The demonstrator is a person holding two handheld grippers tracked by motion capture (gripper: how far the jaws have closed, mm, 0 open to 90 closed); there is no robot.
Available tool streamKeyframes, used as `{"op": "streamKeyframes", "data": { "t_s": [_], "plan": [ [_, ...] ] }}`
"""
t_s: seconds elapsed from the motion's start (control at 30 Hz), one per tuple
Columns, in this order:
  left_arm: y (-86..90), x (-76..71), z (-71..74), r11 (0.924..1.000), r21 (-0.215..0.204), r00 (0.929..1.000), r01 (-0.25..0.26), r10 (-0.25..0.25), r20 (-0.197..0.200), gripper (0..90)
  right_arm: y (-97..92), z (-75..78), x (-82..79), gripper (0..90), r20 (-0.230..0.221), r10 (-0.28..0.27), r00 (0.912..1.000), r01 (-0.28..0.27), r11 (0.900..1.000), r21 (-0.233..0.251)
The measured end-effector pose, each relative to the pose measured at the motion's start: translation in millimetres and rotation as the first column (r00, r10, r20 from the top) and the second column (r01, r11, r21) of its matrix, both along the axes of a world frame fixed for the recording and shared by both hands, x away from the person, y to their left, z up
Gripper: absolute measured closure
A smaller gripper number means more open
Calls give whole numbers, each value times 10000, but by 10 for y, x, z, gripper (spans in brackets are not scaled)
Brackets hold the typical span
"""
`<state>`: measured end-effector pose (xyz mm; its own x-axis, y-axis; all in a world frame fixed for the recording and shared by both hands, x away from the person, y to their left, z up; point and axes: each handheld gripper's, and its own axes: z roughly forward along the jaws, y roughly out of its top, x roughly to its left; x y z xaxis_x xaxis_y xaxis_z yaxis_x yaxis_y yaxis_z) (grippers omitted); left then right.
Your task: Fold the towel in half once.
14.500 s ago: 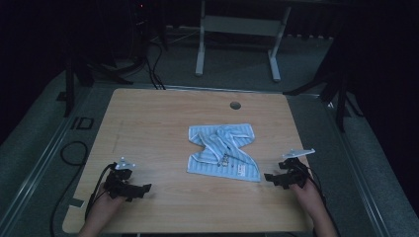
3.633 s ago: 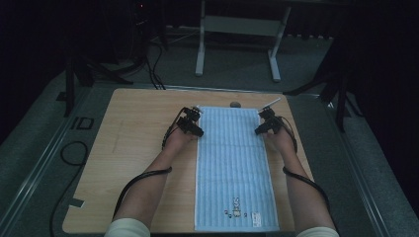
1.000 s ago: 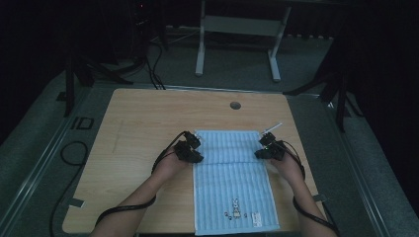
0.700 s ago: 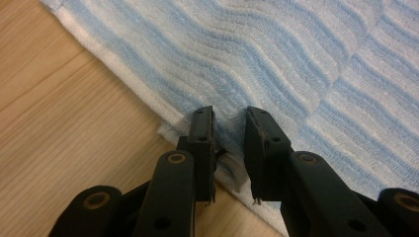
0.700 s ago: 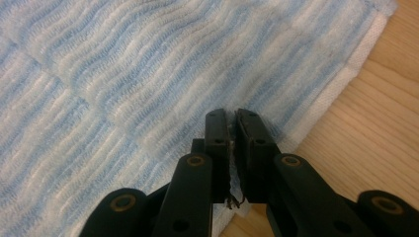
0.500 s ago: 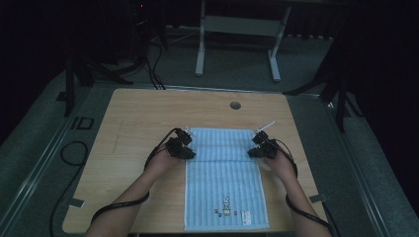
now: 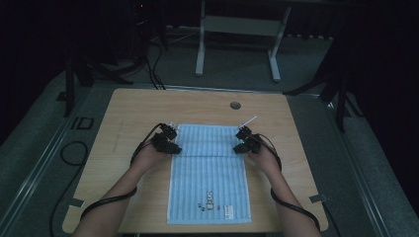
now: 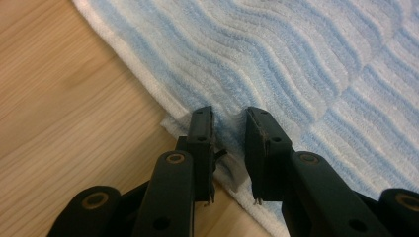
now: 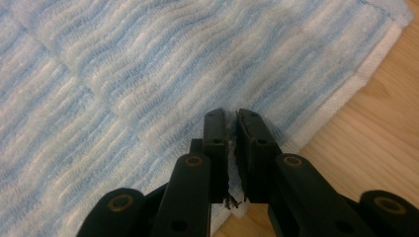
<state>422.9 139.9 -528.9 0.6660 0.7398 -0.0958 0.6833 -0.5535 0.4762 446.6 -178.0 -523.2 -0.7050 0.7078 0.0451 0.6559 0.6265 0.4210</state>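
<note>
A light blue striped towel (image 7: pixel 207 187) lies lengthwise on the wooden table (image 7: pixel 133 108), its near end at the table's front edge. Its far part is folded back, with a crease line across the towel between my two grippers. My left gripper (image 7: pixel 174 145) sits at the towel's left edge; in the left gripper view the towel (image 8: pixel 296 59) runs under my left gripper (image 8: pixel 230 116), whose jaws stand a little apart over the white hem. My right gripper (image 7: pixel 240 146) is at the right edge. Seen in the right gripper view, my right gripper (image 9: pixel 231 116) pinches the towel (image 9: pixel 148 59) near its hem.
A round cable hole (image 7: pixel 235 105) sits in the table's far middle. A small printed mark and label (image 7: pixel 213 205) are near the towel's front end. Bare wood lies on both sides of the towel. Cables (image 7: pixel 69 148) lie on the floor at the left, and a metal stand (image 7: pixel 237 24) stands behind.
Both grippers drew the towel's far end from the far edge back toward the person, folding it over. In the last half second they hardly moved, and the fold now lies flat.
</note>
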Motion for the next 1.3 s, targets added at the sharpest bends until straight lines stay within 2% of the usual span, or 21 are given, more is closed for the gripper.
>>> {"op": "streamKeyframes", "data": {
  "t_s": [0.13,0.2,0.27,0.33,0.37,0.43,0.5,0.57,0.7,0.8,0.9,0.93,0.97,1.0,1.07,1.13,1.2,1.3],
  "plan": [
    [131,-22,-4,9999,-48,9999,-118,118,-28,728,136,0,10,826,7,132,9999,-132,9999,-54],
    [173,-26,-1,9996,-108,9995,-270,268,-178,728,189,2,12,821,-4,192,9998,-192,9998,-80],
    [184,-46,7,9998,25,9996,-221,221,-168,727,221,2,10,812,-15,228,9997,-228,9997,-34],
    [188,-48,15,9997,32,9996,-224,224,-169,709,227,26,-1,799,19,286,9996,-286,9996,82],
    [205,-26,44,9996,35,9995,-292,292,-151,671,216,56,-1,797,81,277,9996,-278,9995,170],
    [243,31,109,9986,-138,9987,-516,516,48,643,161,150,47,777,239,104,9997,-114,9990,423],
    [284,137,187,9962,-262,9962,-828,834,245,615,103,267,132,753,451,-137,9989,115,9988,476],
    [302,243,220,9935,-338,9937,-1086,1094,239,585,62,362,247,742,552,-353,9979,330,9986,417],
    [305,532,233,9859,96,9860,-1669,1669,35,542,25,429,502,695,464,-854,9953,833,9954,465],
    [292,688,237,9794,-5,9794,-2018,2018,99,538,36,407,685,642,391,-1265,9912,1250,9914,390],
    [277,790,178,9788,253,9791,-2031,2032,-5,519,72,328,826,615,305,-1587,9869,1582,9873,167],
    [276,817,145,9770,241,9771,-2120,2123,-102,519,77,302,850,612,291,-1684,9853,1683,9857,82],
    [279,833,120,9768,307,9771,-2122,2126,-99,519,76,256,888,601,142,-1772,9841,1771,9842,74],
    [280,848,93,9753,293,9755,-2190,2195,-145,519,77,219,909,597,37,-1828,9831,1828,9831,45],
    [288,879,53,9741,0,9737,-2263,2262,-276,519,86,151,931,597,-76,-1943,9809,1943,9809,-55],
    [276,899,27,9740,-104,9737,-2263,2259,-305,519,102,93,943,598,-126,-1900,9817,1898,9817,-157],
    [238,920,-5,9731,-38,9724,-2304,2300,-398,519,132,59,942,601,-90,-1754,9844,1751,9842,-273],
    [165,931,-21,9750,-3,9745,-2224,2222,-315,519,186,-4,933,615,-102,-1428,9897,1420,9885,-527]
  ]
}}
